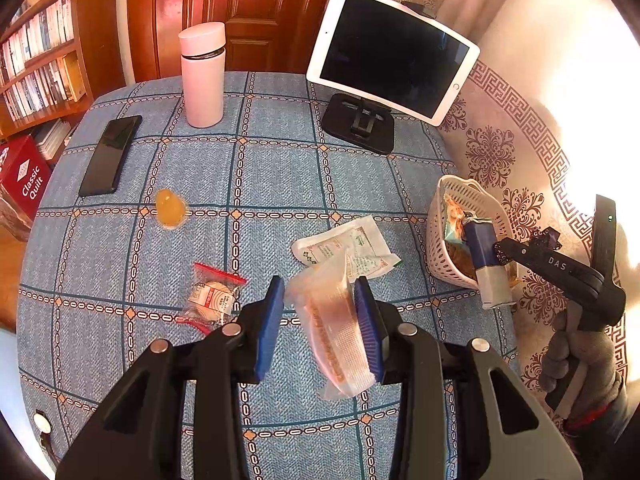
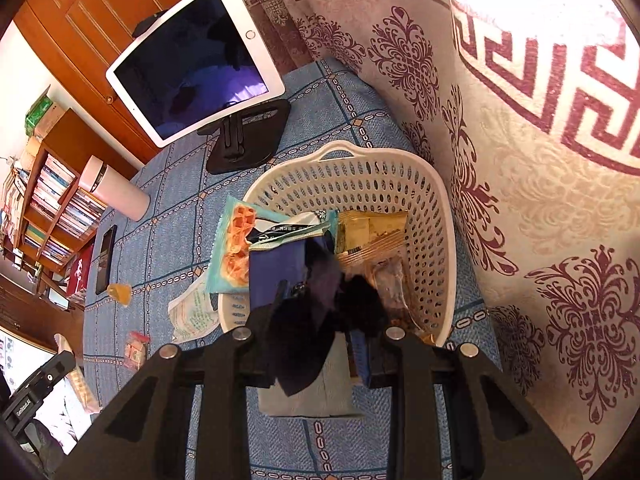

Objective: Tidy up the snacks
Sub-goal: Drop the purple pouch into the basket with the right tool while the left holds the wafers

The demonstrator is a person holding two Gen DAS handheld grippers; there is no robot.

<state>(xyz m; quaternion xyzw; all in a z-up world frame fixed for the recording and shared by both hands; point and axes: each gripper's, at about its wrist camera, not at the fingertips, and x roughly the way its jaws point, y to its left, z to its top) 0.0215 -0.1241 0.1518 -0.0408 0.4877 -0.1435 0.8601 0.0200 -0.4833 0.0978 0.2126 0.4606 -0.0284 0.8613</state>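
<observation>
My left gripper (image 1: 320,300) is shut on a clear-wrapped orange snack (image 1: 336,336), held above the blue checked tablecloth (image 1: 280,168). At the right of the left wrist view, a gloved hand (image 1: 580,360) holds my right gripper (image 1: 504,250), shut on a blue-and-white packet (image 1: 486,264) at the white basket (image 1: 440,248). In the right wrist view that packet (image 2: 272,272) hangs over the near rim of the basket (image 2: 444,240), between the jaws of the right gripper (image 2: 320,304). A teal waffle packet (image 2: 236,248) and a gold packet (image 2: 372,232) lie inside.
On the cloth lie a white sachet (image 1: 352,240), a red-edged small packet (image 1: 212,296) and an orange jelly (image 1: 170,208). Behind them are a black phone (image 1: 110,156), a pink flask (image 1: 202,76) and a tablet on a stand (image 1: 392,52). A patterned curtain (image 2: 520,160) hangs beside the basket.
</observation>
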